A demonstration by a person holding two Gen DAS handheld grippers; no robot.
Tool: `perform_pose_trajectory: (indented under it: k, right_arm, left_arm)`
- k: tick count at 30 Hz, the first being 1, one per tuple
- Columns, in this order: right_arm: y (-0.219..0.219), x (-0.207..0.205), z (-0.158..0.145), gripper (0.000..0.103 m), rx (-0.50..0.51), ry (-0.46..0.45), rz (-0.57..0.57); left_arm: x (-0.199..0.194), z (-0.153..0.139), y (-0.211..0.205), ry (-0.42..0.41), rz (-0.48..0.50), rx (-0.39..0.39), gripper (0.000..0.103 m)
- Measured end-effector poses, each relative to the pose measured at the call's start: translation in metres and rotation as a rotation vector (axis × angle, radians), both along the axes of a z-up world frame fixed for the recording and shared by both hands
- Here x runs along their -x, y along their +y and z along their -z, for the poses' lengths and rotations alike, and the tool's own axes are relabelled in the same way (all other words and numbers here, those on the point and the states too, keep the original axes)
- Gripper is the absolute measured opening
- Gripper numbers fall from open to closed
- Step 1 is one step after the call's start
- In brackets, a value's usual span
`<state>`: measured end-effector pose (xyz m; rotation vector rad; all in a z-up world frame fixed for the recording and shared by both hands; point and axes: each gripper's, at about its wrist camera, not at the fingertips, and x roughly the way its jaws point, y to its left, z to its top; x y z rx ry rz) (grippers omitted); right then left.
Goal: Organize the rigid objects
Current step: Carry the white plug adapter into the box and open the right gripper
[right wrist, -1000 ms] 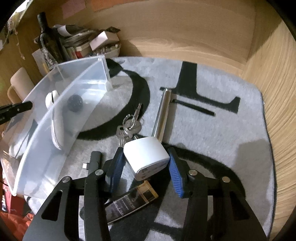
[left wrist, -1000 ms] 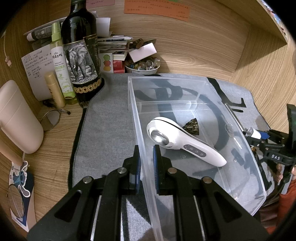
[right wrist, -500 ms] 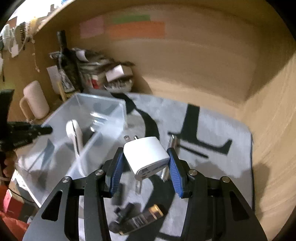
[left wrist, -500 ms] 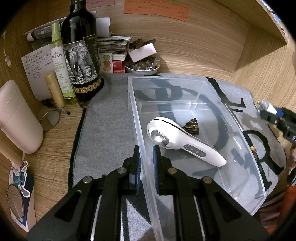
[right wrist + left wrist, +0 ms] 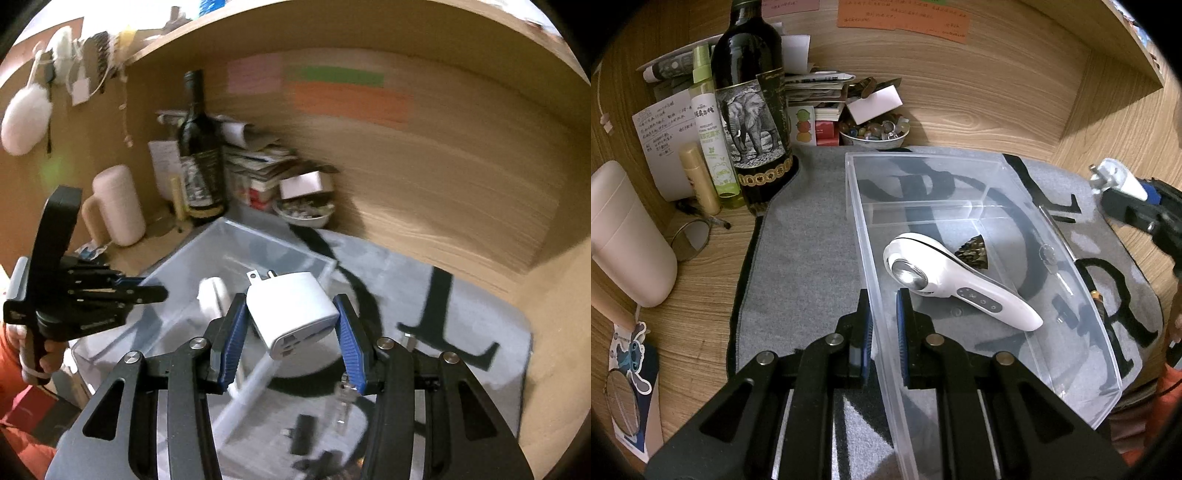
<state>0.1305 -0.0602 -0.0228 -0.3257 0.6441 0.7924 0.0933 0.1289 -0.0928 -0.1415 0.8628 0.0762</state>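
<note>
Two grippers are at work here. The left gripper is clamped shut on the near wall of the clear plastic bin, one finger outside, one inside. The right gripper squeezes a white plug adapter between its blue pads, prongs pointing away, up in the air above the bin's edge. Below it on the grey mat lie keys and a small black piece, blurred.

Inside the bin, a white handheld device lies flat with its metal head toward the left gripper, and a small dark cone-shaped thing sits just beyond it, touching or nearly so. A clear divider crosses the bin further back.

Past the mat, on the wooden bench, a dark bottle with an elephant label stands upright beside a green spray bottle; a bowl of small trinkets sits at the back wall.
</note>
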Motion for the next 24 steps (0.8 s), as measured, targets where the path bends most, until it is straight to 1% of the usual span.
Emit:
perform_pose_trajectory:
  k: [10,16,19,22,24]
  right_arm:
    - [0.042,0.014,0.033,0.043,0.066,0.083,-0.122]
    - [0.058,0.02,0.049,0.043,0.123,0.12,-0.152]
    - [0.062,0.02,0.057,0.043,0.154,0.17,-0.169]
    - [0.065,0.022,0.062,0.043,0.186,0.188,-0.182]
    - [0.067,0.025,0.064,0.043,0.208,0.182,-0.189]
  left_arm:
    - [-0.001,-0.001,-0.001,0.001,0.002,-0.002,0.011]
    - [-0.001,-0.001,-0.001,-0.001,0.003,0.0,0.011]
    - [-0.001,-0.001,-0.001,-0.001,0.004,0.0,0.011]
    - [-0.001,-0.001,-0.001,-0.001,0.004,0.0,0.011]
    - [-0.001,-0.001,-0.001,-0.002,0.003,0.0,0.011]
